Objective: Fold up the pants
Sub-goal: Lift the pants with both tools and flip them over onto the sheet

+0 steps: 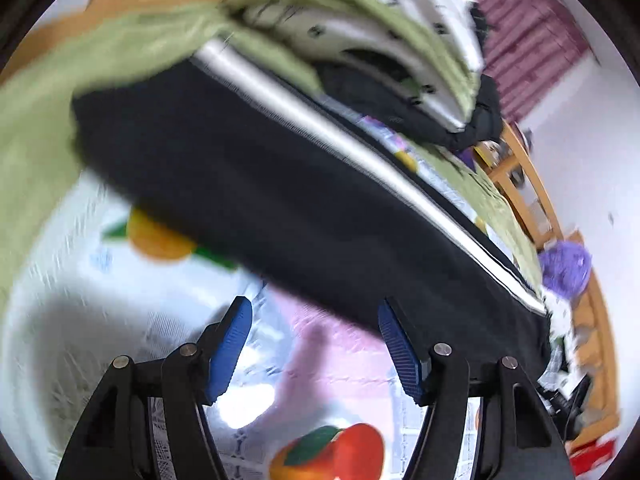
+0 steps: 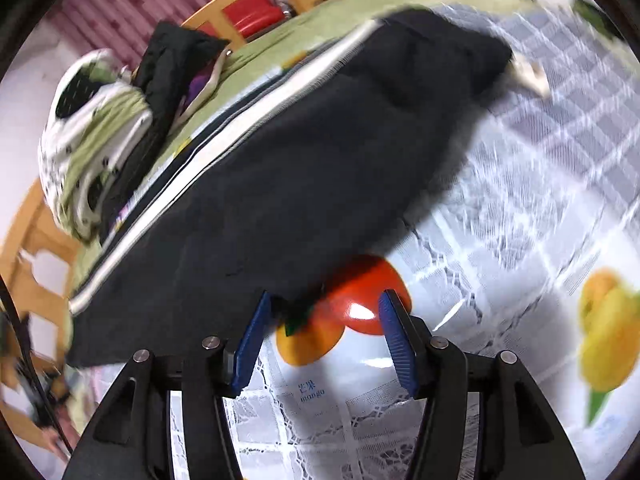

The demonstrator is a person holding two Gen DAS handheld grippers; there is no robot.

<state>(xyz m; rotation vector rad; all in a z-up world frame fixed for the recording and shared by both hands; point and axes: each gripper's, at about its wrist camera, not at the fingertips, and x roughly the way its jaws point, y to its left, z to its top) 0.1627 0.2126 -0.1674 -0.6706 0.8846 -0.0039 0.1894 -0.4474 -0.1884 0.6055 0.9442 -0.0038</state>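
The black pants [image 1: 256,184] with white side stripes lie flat on a table covered by a fruit-print cloth [image 1: 100,304]. In the right wrist view the pants [image 2: 304,168] stretch from lower left to upper right. My left gripper [image 1: 314,312] is open and empty, just short of the pants' near edge. My right gripper [image 2: 324,304] is open and empty, its blue pads [image 2: 394,340] at the near edge of the pants, over a printed red and orange mango [image 2: 356,308]. Both views are motion-blurred.
A pile of clothes, white spotted and green [image 2: 96,136] with a black garment [image 2: 168,64], sits beyond the pants on a green cloth [image 1: 36,128]. Wooden chairs [image 1: 532,200] ring the table. A purple object [image 1: 566,266] and a red box [image 2: 248,8] lie at the edges.
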